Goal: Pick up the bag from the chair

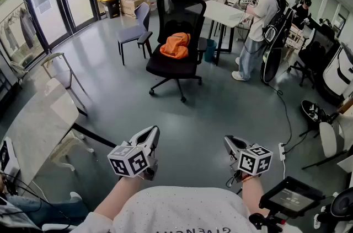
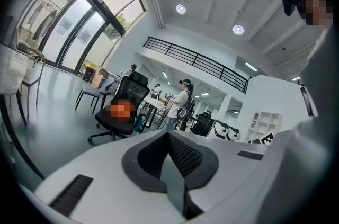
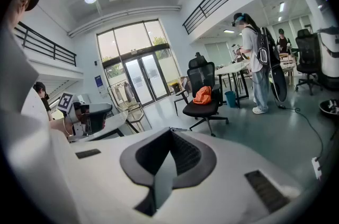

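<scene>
Currently the left gripper [image 1: 149,137] and right gripper [image 1: 234,145] are held closed, empty; the far chair [image 1: 175,68] could be rolled if the bag [image 1: 176,44] is tugged.

An orange bag [image 1: 175,44] lies on the seat of a black office chair [image 1: 176,65] in the upper centre. A grey chair [image 1: 131,33] stands just to its left, and a person [image 1: 259,28] stands by a white table [image 1: 223,12] to its right. Near the bottom edge, the left gripper [image 1: 150,135] and right gripper [image 1: 230,142] hang over the grey floor [image 1: 220,102], well apart from the bag.
</scene>
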A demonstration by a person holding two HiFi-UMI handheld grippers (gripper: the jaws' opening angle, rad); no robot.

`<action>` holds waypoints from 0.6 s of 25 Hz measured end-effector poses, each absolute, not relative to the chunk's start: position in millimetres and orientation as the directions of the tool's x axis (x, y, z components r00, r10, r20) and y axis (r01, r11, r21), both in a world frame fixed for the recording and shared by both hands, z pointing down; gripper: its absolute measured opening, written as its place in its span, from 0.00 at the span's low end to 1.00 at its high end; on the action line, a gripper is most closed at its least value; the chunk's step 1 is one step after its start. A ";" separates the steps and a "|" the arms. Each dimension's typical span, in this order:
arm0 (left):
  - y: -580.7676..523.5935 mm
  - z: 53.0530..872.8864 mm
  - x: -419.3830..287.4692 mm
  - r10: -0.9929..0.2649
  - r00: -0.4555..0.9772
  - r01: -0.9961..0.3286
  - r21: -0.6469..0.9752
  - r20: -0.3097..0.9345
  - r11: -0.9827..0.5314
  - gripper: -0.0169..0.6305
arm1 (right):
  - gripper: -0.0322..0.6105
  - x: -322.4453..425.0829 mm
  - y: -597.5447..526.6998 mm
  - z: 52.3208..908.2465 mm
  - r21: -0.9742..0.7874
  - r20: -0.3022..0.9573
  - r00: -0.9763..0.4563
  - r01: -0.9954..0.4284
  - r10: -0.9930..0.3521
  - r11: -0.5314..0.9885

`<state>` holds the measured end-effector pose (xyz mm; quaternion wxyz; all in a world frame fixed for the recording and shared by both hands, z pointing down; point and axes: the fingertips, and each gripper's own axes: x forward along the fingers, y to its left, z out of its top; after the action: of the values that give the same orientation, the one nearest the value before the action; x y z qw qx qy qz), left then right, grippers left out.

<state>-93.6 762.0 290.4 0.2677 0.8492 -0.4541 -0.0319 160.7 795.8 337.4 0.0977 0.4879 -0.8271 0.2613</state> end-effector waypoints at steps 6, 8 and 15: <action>758.7 285.8 -97.2 -0.799 0.574 -0.763 0.470 0.180 -0.443 0.03 | 0.05 159.4 791.3 333.4 -0.315 0.419 -0.499 -0.864 -0.759 0.394; 754.8 286.9 -93.6 -0.800 0.573 -0.763 0.471 0.178 -0.442 0.03 | 0.05 161.1 788.0 335.5 -0.311 0.422 -0.504 -0.861 -0.754 0.401; 743.3 289.6 -80.7 -0.813 0.554 -0.774 0.469 0.180 -0.424 0.03 | 0.05 180.6 766.2 337.1 -0.322 0.407 -0.508 -0.858 -0.759 0.401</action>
<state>-80.7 743.3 289.6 0.2577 0.8431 -0.4705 -0.0371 180.6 766.2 337.1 0.0977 0.4863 -0.8312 0.2511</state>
